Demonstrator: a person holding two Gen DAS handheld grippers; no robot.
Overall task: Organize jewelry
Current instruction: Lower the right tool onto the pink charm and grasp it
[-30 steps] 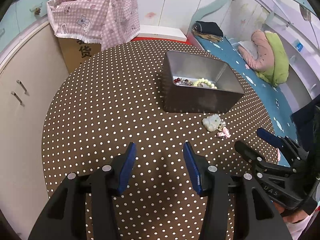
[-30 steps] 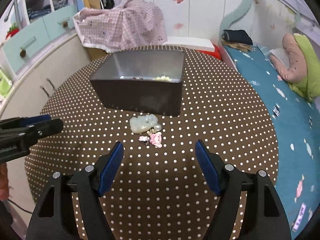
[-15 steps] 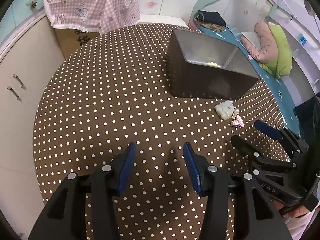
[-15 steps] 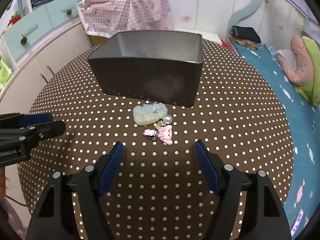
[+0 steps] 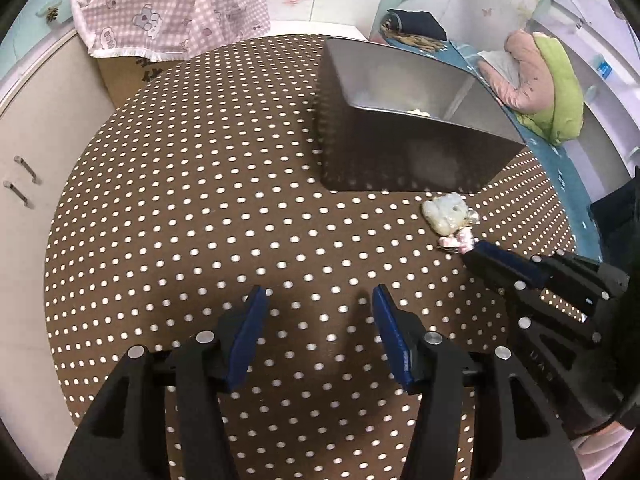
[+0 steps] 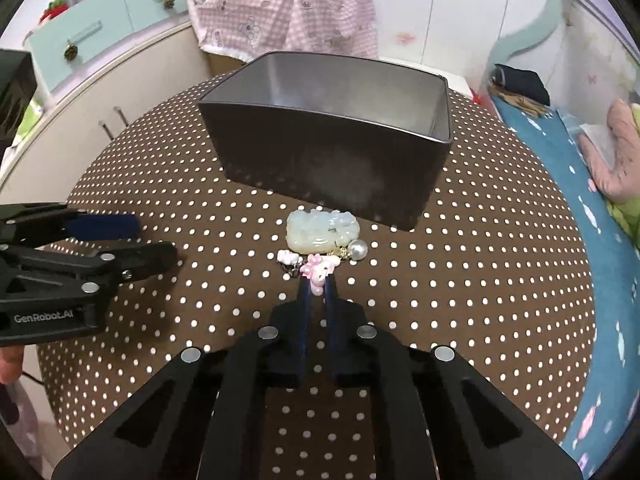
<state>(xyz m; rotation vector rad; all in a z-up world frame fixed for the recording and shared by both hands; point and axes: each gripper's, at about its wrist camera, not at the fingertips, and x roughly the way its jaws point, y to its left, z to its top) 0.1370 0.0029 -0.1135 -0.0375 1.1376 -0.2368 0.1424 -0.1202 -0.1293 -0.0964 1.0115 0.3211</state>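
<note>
A small pink charm (image 6: pixel 318 274) lies on the dotted brown tablecloth (image 6: pixel 200 208), and my right gripper (image 6: pixel 316 284) is shut on its near end. Touching the charm are a pale jade pendant (image 6: pixel 322 230) and a pearl piece (image 6: pixel 358 249), just in front of the grey metal box (image 6: pixel 328 148). In the left wrist view the right gripper (image 5: pixel 470 254) tips down onto the pink charm (image 5: pixel 456 242) beside the jade pendant (image 5: pixel 446 212). A cream bead bracelet (image 5: pixel 418 112) peeks over the rim of the box (image 5: pixel 412 152). My left gripper (image 5: pixel 318 300) hovers over bare cloth, jaws opening, nothing between them.
The round table drops off to a cream cabinet (image 5: pixel 28 152) on the left and a blue bed (image 6: pixel 560 200) on the right. A cardboard box under pink checked cloth (image 6: pixel 288 12) stands behind the table. In the right wrist view, the left gripper (image 6: pixel 154 240) sits left of the jewelry.
My right gripper moved forward and down onto the jewelry pile and shut on the pink charm. My left gripper sank toward the cloth and its jaws widened slightly.
</note>
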